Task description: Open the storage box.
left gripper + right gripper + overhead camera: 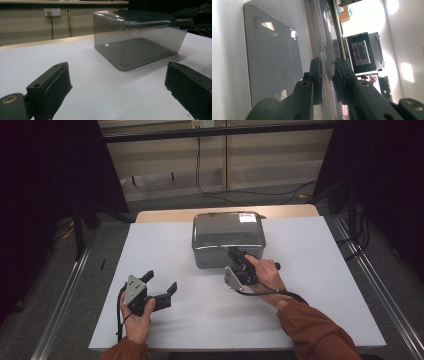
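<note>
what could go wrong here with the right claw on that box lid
1. The right claw pinches only the near edge of the smoky transparent plastic box's lid, so the thin lip may slip out if pulled.
2. The left claw is open and away from the box, resting over the white table top; with nothing bracing the box, lifting the lid could drag or tip the whole box.

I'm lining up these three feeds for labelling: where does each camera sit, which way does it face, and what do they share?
High view: above the person's side, looking forward and down on the white table; both forearms, left gripper, right gripper.
Left gripper view: low over the table, facing the smoky transparent plastic box; own jaws wide apart.
Right gripper view: rolled sideways at the box's lid; own jaws closed on its edge.
All three views share the box; the left gripper view also catches the right gripper.
</note>
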Available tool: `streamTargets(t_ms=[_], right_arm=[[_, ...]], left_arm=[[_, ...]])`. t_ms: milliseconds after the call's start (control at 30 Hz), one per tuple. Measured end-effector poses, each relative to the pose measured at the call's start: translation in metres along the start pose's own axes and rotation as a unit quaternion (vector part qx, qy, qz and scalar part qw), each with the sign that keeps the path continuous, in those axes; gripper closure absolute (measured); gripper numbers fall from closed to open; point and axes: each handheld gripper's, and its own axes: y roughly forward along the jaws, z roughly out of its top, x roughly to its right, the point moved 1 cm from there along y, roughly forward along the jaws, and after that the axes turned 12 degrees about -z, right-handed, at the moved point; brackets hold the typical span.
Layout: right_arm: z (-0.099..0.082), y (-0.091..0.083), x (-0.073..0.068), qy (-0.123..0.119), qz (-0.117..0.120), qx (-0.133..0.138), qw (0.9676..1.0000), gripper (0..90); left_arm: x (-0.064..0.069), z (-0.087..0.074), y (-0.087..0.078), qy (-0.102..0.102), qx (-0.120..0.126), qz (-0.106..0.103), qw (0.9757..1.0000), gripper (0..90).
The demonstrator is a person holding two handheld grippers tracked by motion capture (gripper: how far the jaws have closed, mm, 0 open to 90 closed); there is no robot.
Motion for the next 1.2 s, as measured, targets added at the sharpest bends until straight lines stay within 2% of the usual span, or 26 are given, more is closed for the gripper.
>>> streamTargets(t_ms=[67, 233, 467, 533, 600, 733, 833, 933, 1033, 1167, 1200], right_arm=[[0.0, 0.0, 0.0, 0.002, -0.001, 0.0, 1.0, 77.7], [0.001, 0.0, 0.005, 0.001, -0.005, 0.001, 1.0, 78.2], [0.001, 0.0, 0.008, 0.007, -0.011, 0.002, 0.9999, 78.5], [0.001, 0.001, 0.009, 0.007, -0.013, 0.005, 0.9999, 78.6], [0.002, 0.001, 0.01, 0.008, -0.016, 0.006, 0.9998, 78.8], [0.002, 0.002, 0.012, 0.009, -0.017, 0.009, 0.9998, 78.9], [0.003, 0.002, 0.014, 0.009, -0.018, 0.008, 0.9998, 79.0], [0.002, 0.002, 0.015, 0.016, -0.017, 0.005, 0.9997, 78.9], [0.003, 0.002, 0.016, 0.015, -0.017, 0.006, 0.9997, 79.0], [0.003, 0.003, 0.017, 0.012, -0.016, 0.008, 0.9998, 79.2], [0.004, 0.004, 0.019, 0.011, -0.021, 0.011, 0.9997, 79.4]], left_arm=[[0.0, 0.001, 0.0, -0.002, 0.004, 0.001, 1.0, 6.0], [-0.001, 0.003, 0.0, -0.017, 0.014, -0.012, 0.9997, 4.0], [-0.001, 0.007, 0.009, -0.029, 0.004, -0.027, 0.9992, 1.9], [-0.001, 0.008, 0.009, -0.024, 0.0, -0.028, 0.9993, 1.9], [0.0, 0.01, 0.011, -0.025, 0.007, -0.028, 0.9993, 1.7], [0.001, 0.013, 0.016, -0.018, 0.0, -0.028, 0.9995, 1.7], [0.002, 0.015, 0.021, -0.019, -0.001, -0.033, 0.9993, 1.6], [0.003, 0.018, 0.026, -0.011, -0.008, -0.043, 0.999, 1.6], [0.002, 0.019, 0.027, -0.009, -0.011, -0.042, 0.999, 1.4], [0.001, 0.025, 0.033, -0.007, -0.002, -0.041, 0.9991, 1.6], [0.001, 0.029, 0.038, -0.014, 0.005, -0.047, 0.9988, 1.9]])
